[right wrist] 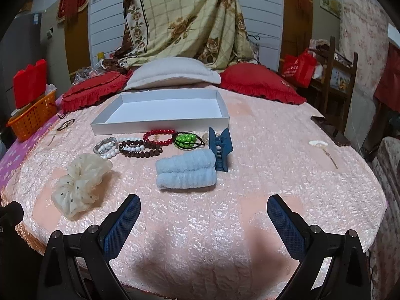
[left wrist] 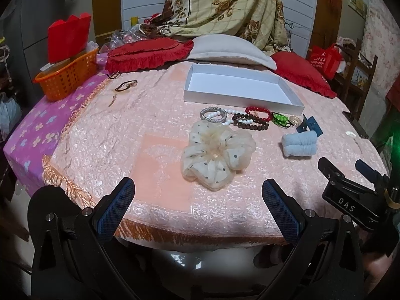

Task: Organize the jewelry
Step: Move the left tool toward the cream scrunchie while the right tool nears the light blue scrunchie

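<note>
A white open box lies empty on the pink bedspread. In front of it lie a silver bangle, white and brown bead bracelets, a red bead bracelet, a green bead tie, a blue claw clip, a light blue scrunchie and a cream dotted scrunchie. My left gripper is open and empty, just short of the cream scrunchie. My right gripper is open and empty, near the blue scrunchie.
An orange basket stands at the far left. Red cushions and a white pillow lie behind the box. A dark hair tie lies left; a small hairpin lies right.
</note>
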### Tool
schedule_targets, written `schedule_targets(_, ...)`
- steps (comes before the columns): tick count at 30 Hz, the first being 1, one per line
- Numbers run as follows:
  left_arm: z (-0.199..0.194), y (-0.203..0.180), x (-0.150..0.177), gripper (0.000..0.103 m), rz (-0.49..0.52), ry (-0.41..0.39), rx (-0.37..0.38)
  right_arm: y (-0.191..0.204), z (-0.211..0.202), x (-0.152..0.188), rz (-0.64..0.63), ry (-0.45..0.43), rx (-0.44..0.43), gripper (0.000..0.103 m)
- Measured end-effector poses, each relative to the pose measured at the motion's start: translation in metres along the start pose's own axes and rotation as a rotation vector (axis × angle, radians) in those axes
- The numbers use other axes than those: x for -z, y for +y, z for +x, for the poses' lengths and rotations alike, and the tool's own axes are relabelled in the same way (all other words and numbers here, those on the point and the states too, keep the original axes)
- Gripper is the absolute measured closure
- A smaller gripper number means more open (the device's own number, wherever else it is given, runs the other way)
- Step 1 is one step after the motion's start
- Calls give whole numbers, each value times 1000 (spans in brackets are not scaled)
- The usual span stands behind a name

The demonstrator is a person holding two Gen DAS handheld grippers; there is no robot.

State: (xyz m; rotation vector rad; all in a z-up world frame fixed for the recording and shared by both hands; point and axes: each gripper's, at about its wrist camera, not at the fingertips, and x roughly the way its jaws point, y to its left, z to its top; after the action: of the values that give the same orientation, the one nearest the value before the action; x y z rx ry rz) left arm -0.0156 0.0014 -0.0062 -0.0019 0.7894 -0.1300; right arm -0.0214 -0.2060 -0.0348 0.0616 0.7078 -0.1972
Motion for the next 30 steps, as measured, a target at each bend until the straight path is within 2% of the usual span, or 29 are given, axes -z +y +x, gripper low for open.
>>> schedule_targets(5, 3, -2, 0, 1, 15, 15, -7, -2, 2, 0, 6, 11, 8, 2)
schedule_targets(11, 9, 6, -1, 1, -16, 34, -30, -5, 3, 0, 20, 12, -4, 2)
schedule_targets(19, 9, 3, 0, 1, 9, 28, -43, 15, 0, 5, -84, -11, 12, 2)
schedule_targets(23, 12, -1, 1, 1, 25, 48, -50, 17, -6, 7, -85, -45, -2, 8)
schedule_targets(25, 12, 1, 2, 1, 17, 49, -53, 15, -5, 6, -70, -43, -23, 8)
schedule_targets(30, 18, 5, 1, 1, 2, 73, -69, 15, 6, 8, -37, 38, -130, 8)
